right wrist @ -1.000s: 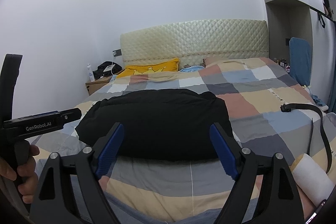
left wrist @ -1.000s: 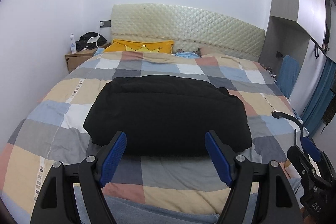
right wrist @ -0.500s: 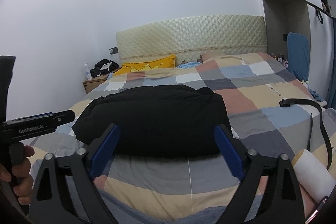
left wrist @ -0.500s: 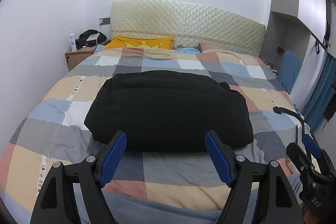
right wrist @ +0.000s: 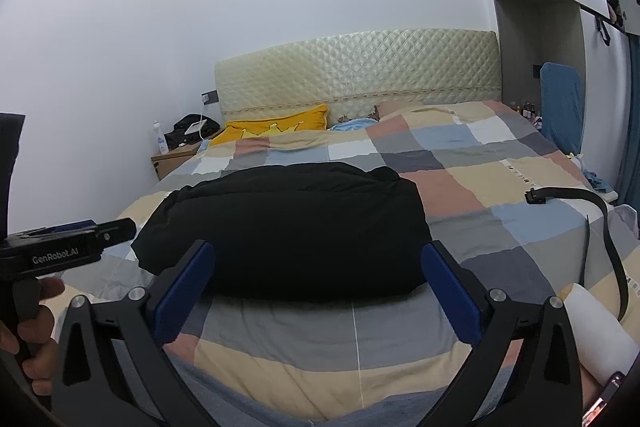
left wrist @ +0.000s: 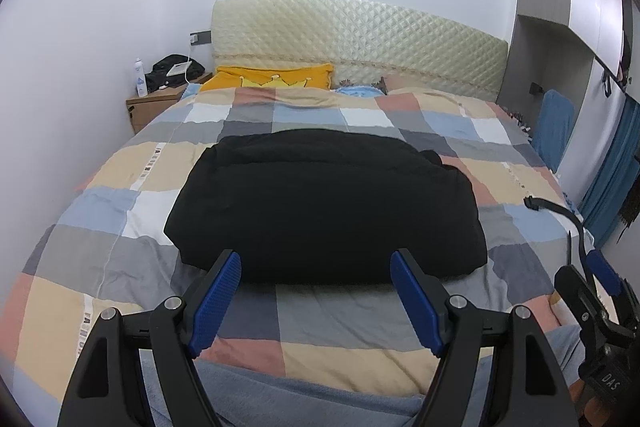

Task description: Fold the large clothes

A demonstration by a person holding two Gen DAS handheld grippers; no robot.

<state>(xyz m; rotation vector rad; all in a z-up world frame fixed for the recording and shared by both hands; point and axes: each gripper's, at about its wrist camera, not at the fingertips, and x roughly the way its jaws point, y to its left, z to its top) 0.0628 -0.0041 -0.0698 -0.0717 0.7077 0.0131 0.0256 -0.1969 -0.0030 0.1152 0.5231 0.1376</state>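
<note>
**Right wrist view: jaws opening off a folded black garment, nothing held**

Right wrist view is showing the black garment lying as a compact, puffy bundle in the middle of the checked duvet, near edge just beyond the fingertips. Left wrist view is showing the same: garment sitting flat, edges tucked, one small lump sticking out at its far right corner.

What's changing: the right gripper has just been opening, jaws now standing wide with only duvet and the garment's front edge visible between them, pads touching nothing. The left gripper is hanging partly open, also empty, pads clear of the cloth. Neither hand is shifting noticeably; both are pointing down at the bed from the foot end.

Reading: with both sets of jaws off the cloth and the bundle already looking compact, this fold is likely finished or nearly so. Remaining call is whether that corner lump needs tucking.

Surroundings: a black strap is lying on the duvet well to the right of the garment, a yellow pillow is sitting at the quilted headboard, and a nightstand with a bottle is standing far left.
</note>
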